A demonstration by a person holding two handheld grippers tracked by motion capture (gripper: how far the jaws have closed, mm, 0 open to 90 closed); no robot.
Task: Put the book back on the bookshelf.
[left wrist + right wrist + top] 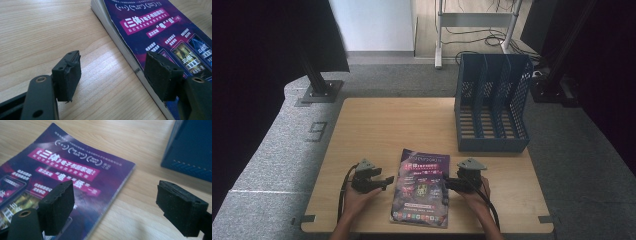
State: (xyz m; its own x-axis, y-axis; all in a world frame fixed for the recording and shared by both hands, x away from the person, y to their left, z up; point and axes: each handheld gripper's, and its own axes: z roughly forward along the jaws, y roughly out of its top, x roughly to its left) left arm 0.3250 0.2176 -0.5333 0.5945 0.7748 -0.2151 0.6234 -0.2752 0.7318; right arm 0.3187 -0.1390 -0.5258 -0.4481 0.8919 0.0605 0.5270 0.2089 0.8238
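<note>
Magazine (421, 188) lies near the table's (377, 125) front edge, long axis running away from me, between my wide-open left gripper (379, 181) and right gripper (451, 183), each straddling a long edge.

Purple magazine (421, 188) — blue file rack (492, 102)
</note>
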